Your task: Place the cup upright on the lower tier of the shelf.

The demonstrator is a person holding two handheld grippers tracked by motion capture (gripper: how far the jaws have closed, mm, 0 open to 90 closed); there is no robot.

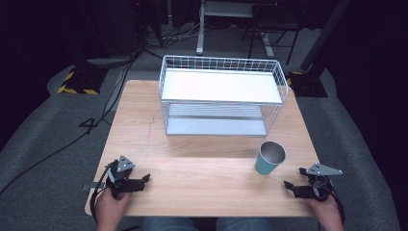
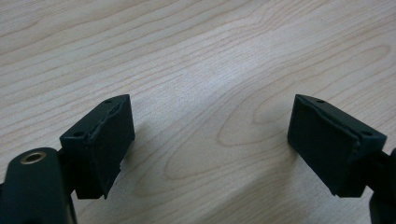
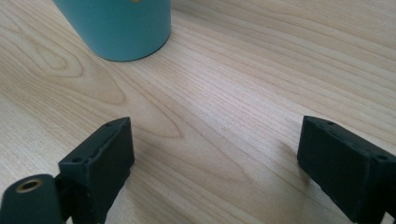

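With both hands low at the near edge of the desk (image 1: 144, 144), nothing is in play: the left gripper (image 1: 139, 182) sits near-left, fingers (image 2: 105, 144) spread wide over bare wood, gripping nothing. The right gripper (image 1: 291, 186) is near-right, fingers (image 3: 100, 161) likewise released. A teal cup (image 1: 269, 157) stands upright just beyond it, handy for the right hand, I'd judge. At the far side, a white wire rack (image 1: 221, 94) waits.
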